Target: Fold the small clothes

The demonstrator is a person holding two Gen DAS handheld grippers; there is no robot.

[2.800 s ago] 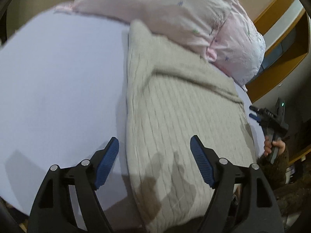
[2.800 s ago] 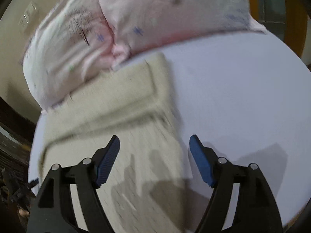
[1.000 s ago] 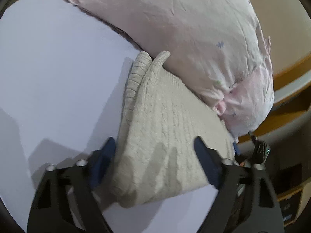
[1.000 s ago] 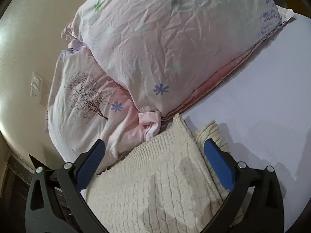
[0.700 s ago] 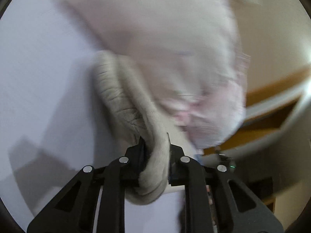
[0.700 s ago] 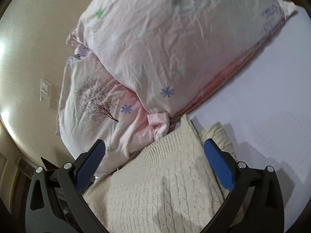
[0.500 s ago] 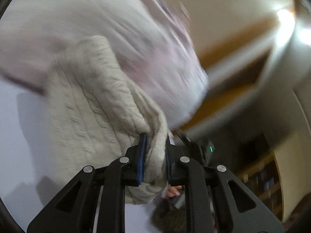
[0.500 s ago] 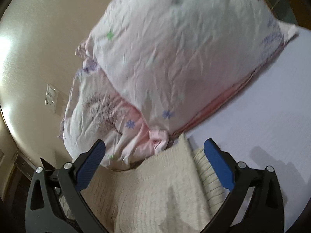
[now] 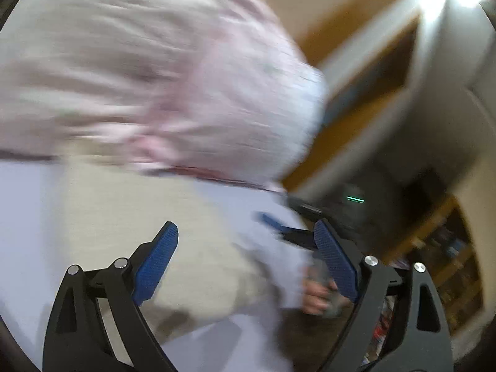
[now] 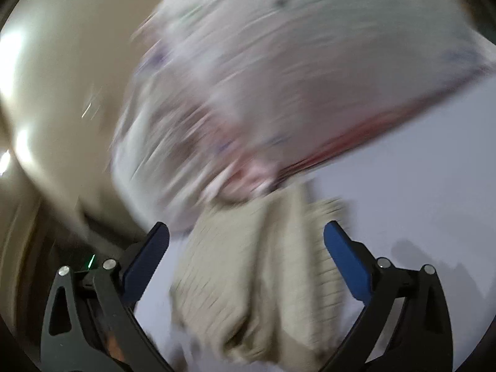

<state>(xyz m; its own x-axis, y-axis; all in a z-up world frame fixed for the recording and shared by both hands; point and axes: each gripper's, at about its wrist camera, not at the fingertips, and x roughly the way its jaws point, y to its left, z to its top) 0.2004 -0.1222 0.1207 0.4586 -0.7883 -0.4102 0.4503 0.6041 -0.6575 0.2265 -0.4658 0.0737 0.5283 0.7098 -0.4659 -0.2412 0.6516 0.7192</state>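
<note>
A folded cream cable-knit sweater (image 10: 263,266) lies on the lilac sheet (image 10: 418,192) against the pillows. In the right wrist view it sits between and below my open right gripper (image 10: 246,257), which holds nothing. In the left wrist view the sweater (image 9: 139,204) is a blurred beige patch under my left gripper (image 9: 245,260), whose blue pads stand wide apart and empty. The right gripper (image 9: 279,226) and the hand holding it also show in the left wrist view, just past the bed edge. Both views are motion-blurred.
Two pink patterned pillows (image 10: 279,77) are stacked at the head of the bed and also show in the left wrist view (image 9: 155,71). A beige wall (image 10: 62,77) is behind. A wooden frame (image 9: 365,99) and shelves (image 9: 449,254) stand to the right.
My left gripper was shut on the sweater's folded edge and lifted it; now it has opened and let go, swinging right. The sweater lies bunched by the pillows. The right gripper stayed open.
</note>
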